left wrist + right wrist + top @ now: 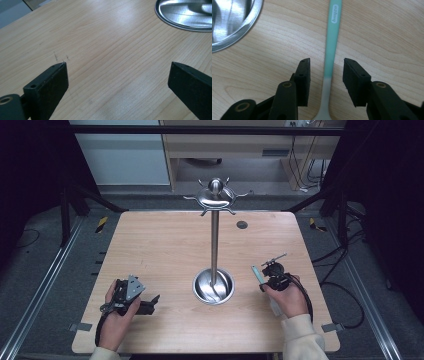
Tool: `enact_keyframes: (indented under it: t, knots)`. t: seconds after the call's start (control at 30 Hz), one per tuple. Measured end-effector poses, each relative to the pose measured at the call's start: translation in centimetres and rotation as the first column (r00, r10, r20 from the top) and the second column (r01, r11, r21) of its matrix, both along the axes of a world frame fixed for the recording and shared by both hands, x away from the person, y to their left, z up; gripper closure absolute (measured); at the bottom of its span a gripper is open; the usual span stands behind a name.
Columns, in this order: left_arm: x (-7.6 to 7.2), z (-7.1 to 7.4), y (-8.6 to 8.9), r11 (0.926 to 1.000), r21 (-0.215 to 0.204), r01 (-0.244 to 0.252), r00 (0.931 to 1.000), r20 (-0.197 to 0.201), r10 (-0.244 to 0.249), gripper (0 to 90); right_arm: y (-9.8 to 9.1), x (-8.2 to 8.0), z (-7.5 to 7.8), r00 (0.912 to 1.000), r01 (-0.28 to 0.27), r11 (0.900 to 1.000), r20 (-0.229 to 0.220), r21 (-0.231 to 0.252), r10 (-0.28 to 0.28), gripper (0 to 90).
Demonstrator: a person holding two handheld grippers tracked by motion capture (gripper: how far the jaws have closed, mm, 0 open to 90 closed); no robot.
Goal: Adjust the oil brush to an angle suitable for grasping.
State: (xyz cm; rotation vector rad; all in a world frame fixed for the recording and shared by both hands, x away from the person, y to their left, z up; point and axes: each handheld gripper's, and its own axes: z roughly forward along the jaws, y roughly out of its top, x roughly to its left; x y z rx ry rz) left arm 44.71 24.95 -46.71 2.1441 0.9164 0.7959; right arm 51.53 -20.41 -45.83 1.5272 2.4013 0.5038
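High view: we are resting the left gripper (150, 303) lower left, the right gripper (265, 276) right of the stand (214, 285); left gripper view: jaws gaping wide, idle; right gripper view: jaws straddling the green utensil handle (332, 45) on the table (374, 32) (not yet pinching), lining up a grasp.

Lab recording rig, bare wooden table (165, 250) in a dark metal frame (200, 129), floor rails (40, 290), loose cables (305, 165)

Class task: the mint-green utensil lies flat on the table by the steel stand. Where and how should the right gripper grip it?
Grip the mint-green utensil across its narrow handle, near the green-white join, from straight above. It lies flat and the right gripper already straddles it, jaws apart either side.
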Motion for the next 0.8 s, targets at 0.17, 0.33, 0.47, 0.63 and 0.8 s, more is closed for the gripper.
enact_keyframes:
  t: [0.17,0.33,0.47,0.63,0.8]
  knots:
    - [0.0,0.0,0.0,1.0000,-0.005,0.000,1.0000,0.001,0.000,2.7,-0.3,0.1,-0.3,0.9998,0.007,1.0000,-0.020,-0.005,-0.008,63.9]
    - [0.0,-0.1,-0.2,1.0000,0.000,0.008,1.0000,-0.002,-0.008,2.7,-0.4,0.4,-0.8,0.9984,0.020,0.9998,-0.053,0.001,-0.020,68.2]
    - [0.0,-0.1,-0.2,1.0000,0.001,0.008,1.0000,-0.002,-0.008,2.7,-0.4,0.5,-0.9,0.9974,0.024,0.9997,-0.068,0.005,-0.024,71.3]
    - [0.0,-0.1,-0.2,0.9999,0.003,0.010,0.9999,-0.003,-0.010,2.7,-0.4,0.6,-1.0,0.9968,0.027,0.9996,-0.075,0.002,-0.027,72.9]
    - [0.0,-0.1,-0.3,0.9999,0.004,0.011,0.9999,-0.003,-0.011,2.7,-0.2,0.8,-1.2,0.9961,0.026,0.9997,-0.084,-0.002,-0.026,75.3]
